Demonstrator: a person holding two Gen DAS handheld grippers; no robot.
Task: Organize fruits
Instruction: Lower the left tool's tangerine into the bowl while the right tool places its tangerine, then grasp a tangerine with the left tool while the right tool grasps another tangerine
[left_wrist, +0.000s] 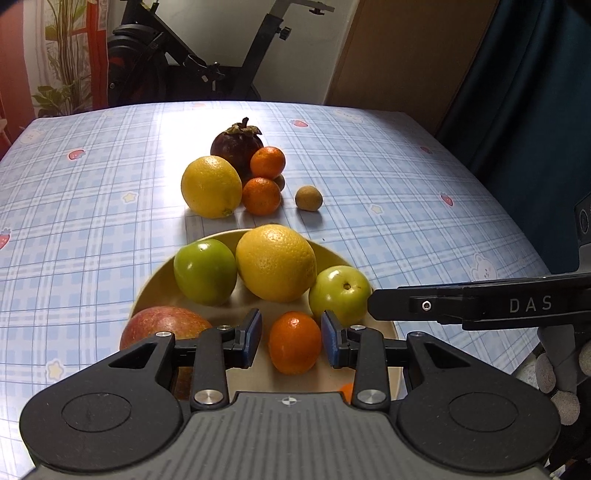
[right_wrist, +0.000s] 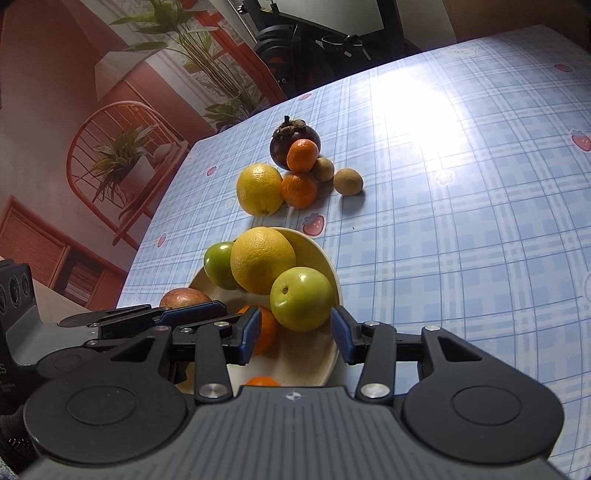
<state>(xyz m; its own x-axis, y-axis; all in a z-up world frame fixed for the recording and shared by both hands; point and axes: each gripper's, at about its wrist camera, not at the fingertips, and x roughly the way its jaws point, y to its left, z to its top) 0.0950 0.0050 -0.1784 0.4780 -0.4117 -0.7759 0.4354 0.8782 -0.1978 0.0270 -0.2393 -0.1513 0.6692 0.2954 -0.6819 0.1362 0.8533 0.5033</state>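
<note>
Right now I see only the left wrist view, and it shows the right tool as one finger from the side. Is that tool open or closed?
Observer: Open. In the right wrist view the right tool has its jaws apart and holds nothing. The green apple lies just ahead of them.
Operator: Thank you. Outside the bowl I can count one small brown fruit. Is it the only one?
Observer: No, there are two. A second brown fruit sits against the upper tangerine, to the left of the one you see. In your view the tangerines mostly hide it.
</note>
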